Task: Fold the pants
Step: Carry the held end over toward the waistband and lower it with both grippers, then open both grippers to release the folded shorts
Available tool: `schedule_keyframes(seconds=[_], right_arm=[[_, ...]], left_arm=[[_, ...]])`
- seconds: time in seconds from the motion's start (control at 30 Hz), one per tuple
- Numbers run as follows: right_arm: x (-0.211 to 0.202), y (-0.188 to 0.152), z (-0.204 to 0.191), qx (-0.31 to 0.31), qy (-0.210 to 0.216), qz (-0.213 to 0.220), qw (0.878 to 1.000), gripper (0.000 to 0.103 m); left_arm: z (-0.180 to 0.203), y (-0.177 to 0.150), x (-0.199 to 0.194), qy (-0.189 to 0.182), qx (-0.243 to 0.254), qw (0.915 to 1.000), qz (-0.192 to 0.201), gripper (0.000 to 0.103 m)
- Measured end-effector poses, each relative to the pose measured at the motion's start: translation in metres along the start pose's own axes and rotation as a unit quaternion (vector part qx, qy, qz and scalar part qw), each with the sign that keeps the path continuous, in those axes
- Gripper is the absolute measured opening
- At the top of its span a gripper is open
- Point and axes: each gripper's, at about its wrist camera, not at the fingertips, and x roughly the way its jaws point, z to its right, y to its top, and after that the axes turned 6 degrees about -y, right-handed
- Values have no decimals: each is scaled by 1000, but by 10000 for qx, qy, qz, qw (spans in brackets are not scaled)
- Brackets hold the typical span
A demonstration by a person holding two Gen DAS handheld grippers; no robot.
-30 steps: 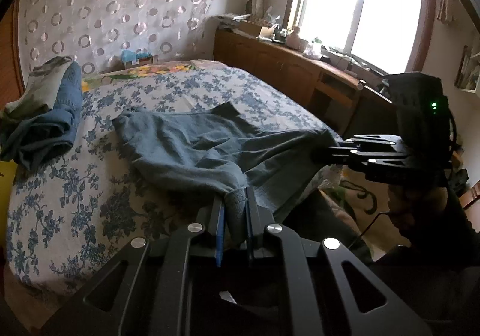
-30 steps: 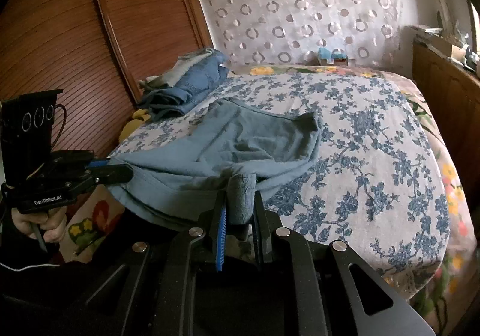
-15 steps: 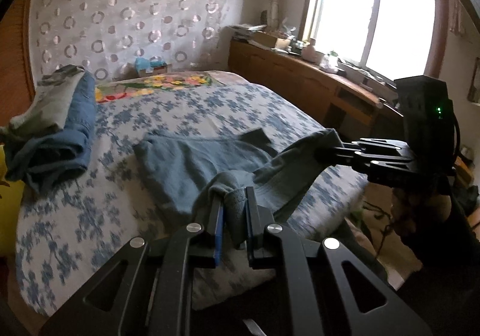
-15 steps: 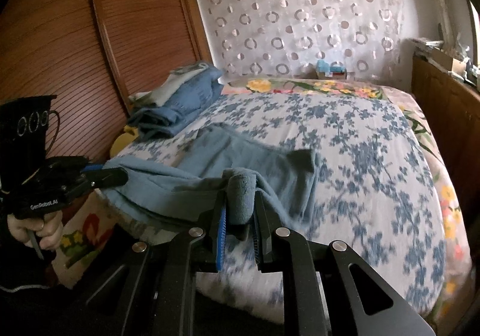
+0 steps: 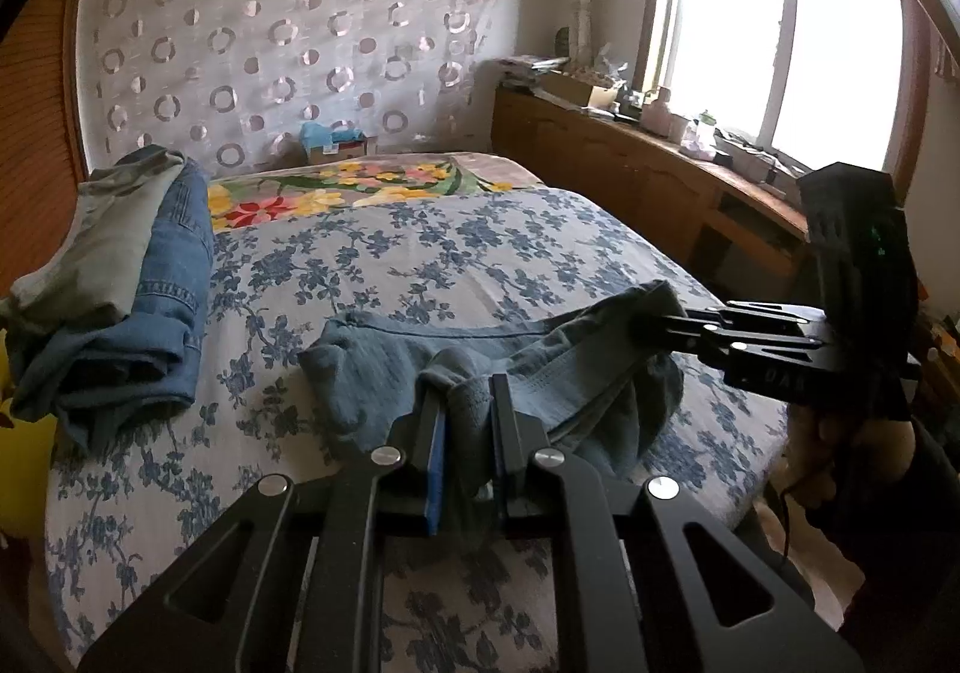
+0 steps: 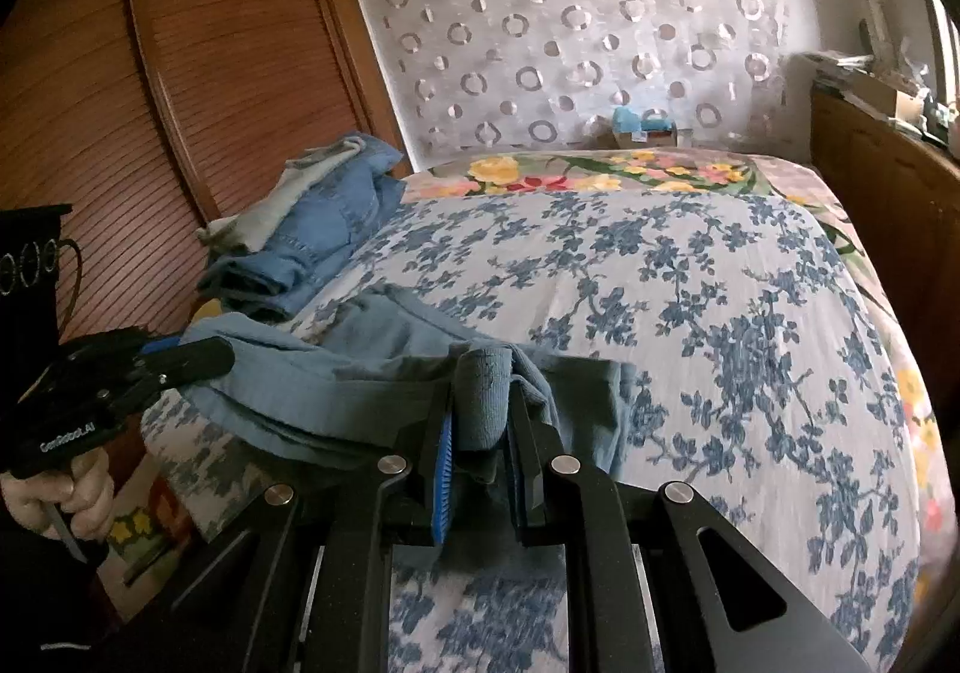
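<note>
At the far left of the bed (image 5: 420,265) we see a stack of folded jeans (image 5: 138,307) lying against the wooden wardrobe (image 6: 120,132), so that side is closed in. Right of the stack, the blue-flowered cover lies bare up to the bright floral strip near the circle-patterned curtain (image 5: 270,42), giving us broad open room toward the head of the bed.

The pants (image 5: 384,373), grey-blue, sit at the near edge of the bed, just right of the jeans stack and apart from it. Our left gripper (image 5: 467,403) is clamped on a bunched fold of them, its jaws pressed together on the cloth. Our right gripper (image 6: 480,403) is likewise closed tight on another bunch, further right, beside the bed's right edge; it also shows from the side in the left view (image 5: 678,328). Between the two grips the pants stretch crosswise, their long axis running along the bed's near edge, with one end lying flat on the cover toward the jeans.

Right of the bed stands a wooden counter (image 5: 630,175) under the window (image 5: 780,30), leaving only a narrow gap.
</note>
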Motion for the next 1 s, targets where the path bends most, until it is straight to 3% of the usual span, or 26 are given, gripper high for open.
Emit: schedule_keyframes(seconds=[0.17,0.23,0.4,0.73,1.0], right_arm=[[16,0,0,-68,-174,-146,9997,15],[19,0,1,-53,-168,-227,9996,21],[19,1,4,-55,-381,-251,9989,39],[-13,-27,23,4,-339,-227,9992,41],[-7,-38,24,-49,-219,-519,9984,41]], left_arm=[[-4,-3,12,187,-49,9997,-131,24],[-7,-6,11,187,-75,9997,-121,47],[-13,-12,1,201,-206,9996,-12,58],[-22,-57,1,176,-453,9980,-392,58],[-11,-61,19,-20,-329,9979,-550,58]])
